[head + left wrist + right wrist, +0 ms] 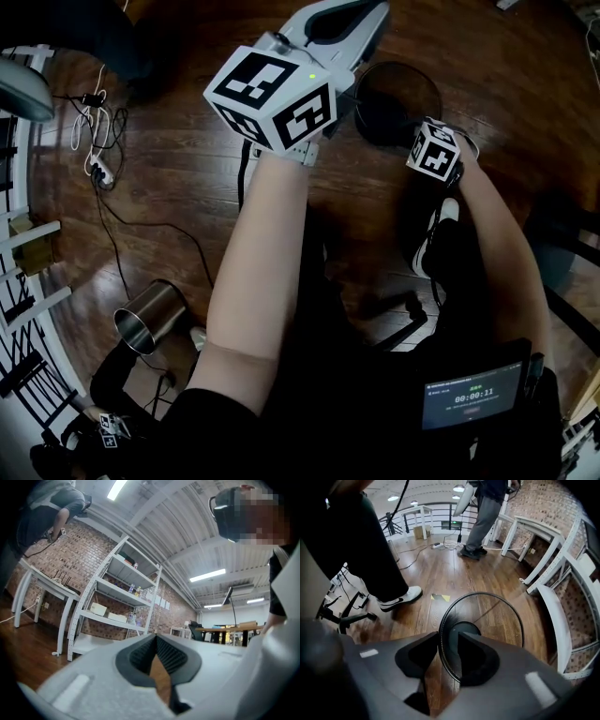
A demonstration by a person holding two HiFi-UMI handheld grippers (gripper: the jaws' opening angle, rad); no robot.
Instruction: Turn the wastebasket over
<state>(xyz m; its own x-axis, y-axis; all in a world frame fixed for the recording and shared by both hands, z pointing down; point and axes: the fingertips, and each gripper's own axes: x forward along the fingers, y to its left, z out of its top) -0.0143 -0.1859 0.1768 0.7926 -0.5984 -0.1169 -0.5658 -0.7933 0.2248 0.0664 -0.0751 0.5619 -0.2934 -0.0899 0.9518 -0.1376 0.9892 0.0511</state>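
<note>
The wastebasket (501, 616) stands on the wooden floor (506, 84) with its mouth up, its long axis vertical. The right gripper (448, 644) hangs straight above it, pointing steeply down. Its jaws are spread wide, and the near rim passes between them without being pressed. The left gripper (155, 637) is raised and roughly level, pointing off at the room with its jaws together on nothing. The right hand is plainly the nearer one.

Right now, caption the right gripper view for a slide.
Right gripper, jaws open, above the upright mesh wastebasket on the wood floor.
</note>
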